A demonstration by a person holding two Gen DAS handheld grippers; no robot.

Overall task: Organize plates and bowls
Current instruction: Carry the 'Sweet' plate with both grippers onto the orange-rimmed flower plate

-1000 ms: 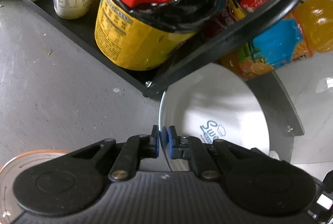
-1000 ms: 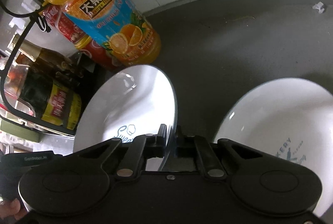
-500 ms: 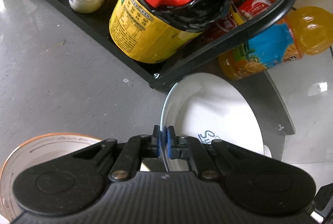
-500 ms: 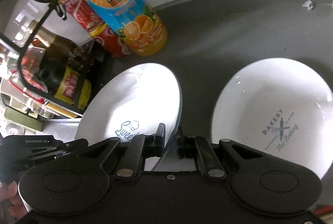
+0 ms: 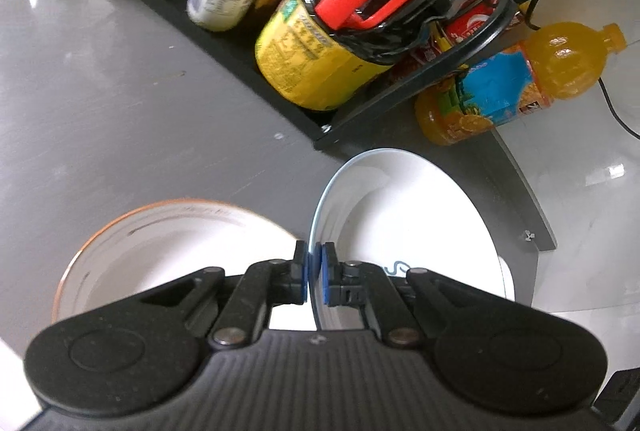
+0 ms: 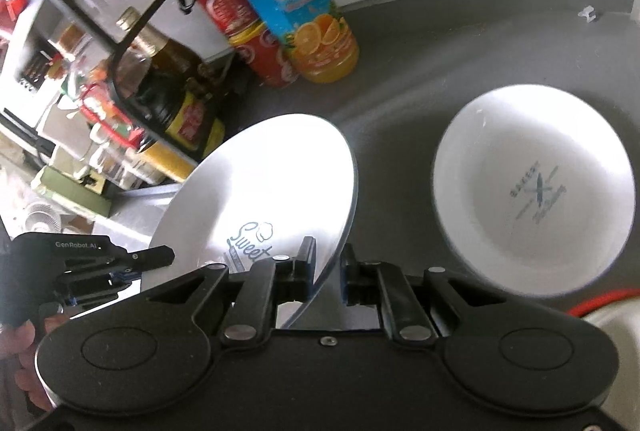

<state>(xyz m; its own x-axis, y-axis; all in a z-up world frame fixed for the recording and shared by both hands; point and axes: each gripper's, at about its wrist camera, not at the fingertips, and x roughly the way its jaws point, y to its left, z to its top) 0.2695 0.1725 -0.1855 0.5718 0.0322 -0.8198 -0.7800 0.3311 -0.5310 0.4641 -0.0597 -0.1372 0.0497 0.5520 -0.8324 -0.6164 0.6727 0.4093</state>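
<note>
The left claw (image 5: 315,273) is clamped on the near rim of a white plate (image 5: 412,227) printed "Sweet", blue pads (image 5: 326,277) pressed to either face. The opposite rim of the same plate (image 6: 264,191) is pinched by the right claw (image 6: 327,267), so it is carried tilted above the grey table (image 5: 120,103), clear of it. An orange-rimmed plate (image 5: 168,251) lies just below the left claw; a white bowl (image 6: 532,187) marked "Bakery" rests on the table to the right. The plate is judged stiff, glazed, slippery and breakable, so it is best gripped at the rim with both holds level. Beyond stand an orange juice bottle (image 6: 296,3) and a black wire rack (image 5: 420,79) of sauces.
</note>
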